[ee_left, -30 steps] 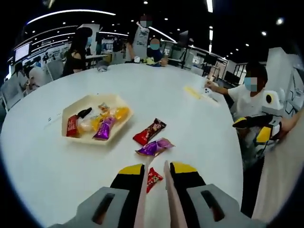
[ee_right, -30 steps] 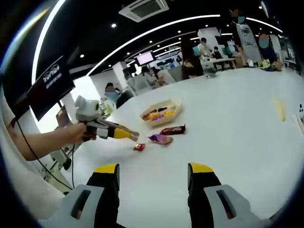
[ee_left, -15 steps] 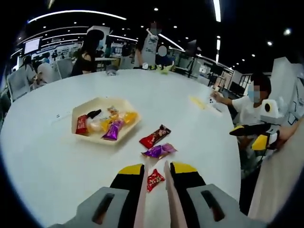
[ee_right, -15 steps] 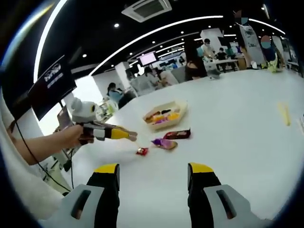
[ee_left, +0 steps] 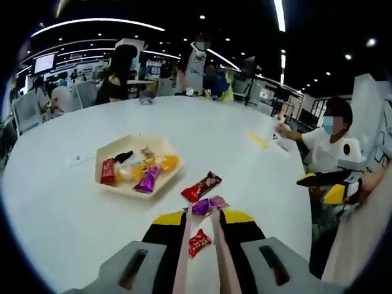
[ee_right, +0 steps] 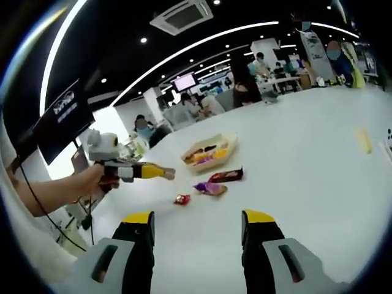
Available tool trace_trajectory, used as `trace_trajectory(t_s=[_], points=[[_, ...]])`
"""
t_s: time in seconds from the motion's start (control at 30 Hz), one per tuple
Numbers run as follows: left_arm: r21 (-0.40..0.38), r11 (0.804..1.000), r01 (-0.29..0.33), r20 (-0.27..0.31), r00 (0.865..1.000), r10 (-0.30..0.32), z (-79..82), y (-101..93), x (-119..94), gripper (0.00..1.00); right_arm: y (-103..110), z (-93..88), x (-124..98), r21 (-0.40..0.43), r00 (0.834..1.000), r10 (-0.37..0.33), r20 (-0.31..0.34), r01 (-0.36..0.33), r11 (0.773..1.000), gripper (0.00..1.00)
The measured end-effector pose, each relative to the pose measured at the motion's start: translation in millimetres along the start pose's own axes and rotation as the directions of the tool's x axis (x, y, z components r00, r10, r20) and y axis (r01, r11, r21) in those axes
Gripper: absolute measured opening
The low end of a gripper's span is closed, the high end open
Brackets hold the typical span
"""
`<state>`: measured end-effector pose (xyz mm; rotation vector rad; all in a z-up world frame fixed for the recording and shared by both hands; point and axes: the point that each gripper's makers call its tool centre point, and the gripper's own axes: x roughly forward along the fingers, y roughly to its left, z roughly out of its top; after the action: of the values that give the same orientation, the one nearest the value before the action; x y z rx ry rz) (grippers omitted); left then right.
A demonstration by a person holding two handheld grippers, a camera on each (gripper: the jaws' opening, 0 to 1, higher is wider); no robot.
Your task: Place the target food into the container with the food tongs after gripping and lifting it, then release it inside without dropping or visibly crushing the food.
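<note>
Nearest in the left gripper view, the left gripper (ee_left: 199,225) holds a pair of pale food tongs (ee_left: 197,236), its jaws closed on the handles so the 2 arms run forward nearly together, a narrow gap between the tips. Seen between those arms, the small red candy (ee_left: 198,242) lies flat on the white table (ee_left: 55,208); it looks to be the nearest loose piece, though which food is the target is a guess. Just past the tong tips lies a purple wrapper (ee_left: 208,204), then a dark red bar (ee_left: 201,186), and farther off to the left the cream tray (ee_left: 109,185) already holding several wrapped sweets. In the right gripper view the right gripper (ee_right: 197,223) hangs above the table with jaws wide apart and nothing between them, well away from the sweets. The candy should be light, with slick, crinkly foil over a firmer core, so it may slip or spin; a gentle pinch across its middle body, not the loose twisted ends, seems safest. People sit around the far tables.
</note>
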<state>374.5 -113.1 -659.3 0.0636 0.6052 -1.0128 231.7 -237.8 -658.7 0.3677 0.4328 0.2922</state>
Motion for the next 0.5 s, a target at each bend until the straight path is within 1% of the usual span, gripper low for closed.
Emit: trace_trajectory(t_s=[0.13, 0.23, 0.3, 0.37, 0.4, 0.43, 0.47, 0.5], points=[[0.016, 1.000, -0.011, -0.001, 1.000, 0.011, 8.2, 2.4, -1.1, 0.19, -2.4, -9.3, -5.8, 0.025, 1.000, -0.009, -0.001, 0.009, 1.000, 0.57], [0.037, 0.999, 0.010, -0.016, 1.000, -0.009, 9.3, 3.2, -2.2, 0.20, -6.6, -11.3, -10.1, 0.042, 1.000, -0.022, 0.010, 0.022, 0.999, 0.57], [0.068, 0.994, 0.081, -0.059, 0.995, -0.077, 1.7, -4.1, -1.9, 0.21, -10.0, -10.6, -12.4, 0.053, 0.999, -0.033, 0.022, 0.032, 0.998, 0.57], [0.107, 0.988, 0.108, -0.101, 0.990, -0.097, -6.6, -5.5, -1.6, 0.22, -12.6, -10.7, -13.7, 0.057, 0.999, -0.040, 0.027, 0.038, 0.998, 0.57], [0.151, 0.980, 0.133, -0.139, 0.984, -0.112, -14.3, -7.0, -0.9, 0.22, -13.6, -11.6, -14.6, 0.058, 0.999, -0.043, 0.028, 0.041, 0.997, 0.57], [0.183, 0.974, 0.130, -0.159, 0.982, -0.102, -18.6, -5.2, -0.5, 0.22, -14.0, -12.7, -15.2, 0.058, 0.999, -0.044, 0.026, 0.043, 0.997, 0.57], [0.235, 0.963, 0.130, -0.186, 0.979, -0.087, -24.9, -2.0, 0.8, 0.22, -14.0, -14.3, -16.3, 0.056, 0.999, -0.046, 0.023, 0.045, 0.997, 0.57], [0.240, 0.961, 0.139, -0.200, 0.976, -0.092, -28.0, -2.6, 0.8, 0.23, -13.9, -14.8, -16.8, 0.055, 0.999, -0.046, 0.022, 0.045, 0.997, 0.57]])
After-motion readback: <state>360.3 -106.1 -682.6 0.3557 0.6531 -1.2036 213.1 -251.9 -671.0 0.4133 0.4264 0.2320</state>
